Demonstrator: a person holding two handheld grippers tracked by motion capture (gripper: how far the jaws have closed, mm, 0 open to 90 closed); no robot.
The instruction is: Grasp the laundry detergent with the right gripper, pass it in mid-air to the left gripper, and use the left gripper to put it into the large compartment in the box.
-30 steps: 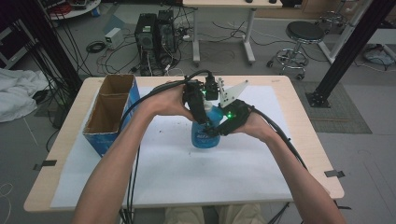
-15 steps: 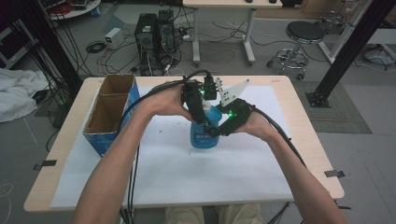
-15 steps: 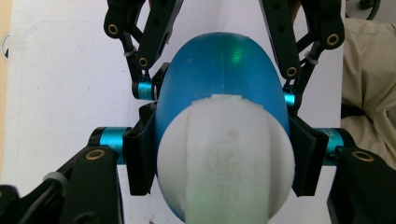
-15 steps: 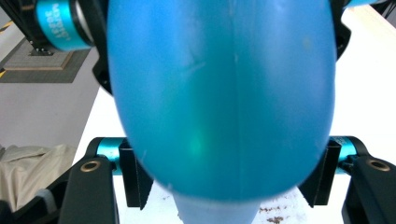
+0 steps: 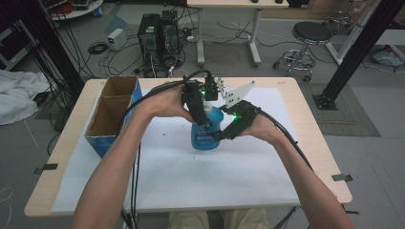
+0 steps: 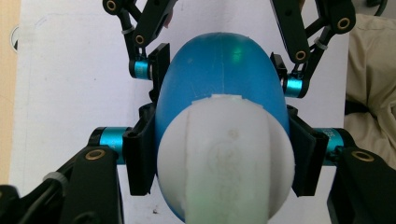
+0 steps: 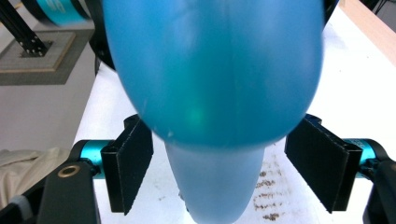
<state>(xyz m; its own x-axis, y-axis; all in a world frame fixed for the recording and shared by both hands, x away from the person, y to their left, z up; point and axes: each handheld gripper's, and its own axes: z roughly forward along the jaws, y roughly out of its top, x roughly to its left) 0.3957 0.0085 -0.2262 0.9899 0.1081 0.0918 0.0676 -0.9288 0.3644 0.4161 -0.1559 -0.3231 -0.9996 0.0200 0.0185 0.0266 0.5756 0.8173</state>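
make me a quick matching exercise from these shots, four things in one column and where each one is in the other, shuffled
Things:
1. blue bottle
2. cardboard box
3. left gripper
4. right gripper

Places:
A. at the bottle's white cap
B. on the table's left side
C. mid-table on the white sheet
D. against the bottle's right side

Pairs: 1-C, 2-B, 3-A, 4-D

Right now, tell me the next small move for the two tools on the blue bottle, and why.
Probably twist the left tool to loosen the white cap: its jaws flank the cap, while the right tool grips the body of the blue bottle and should steady it.
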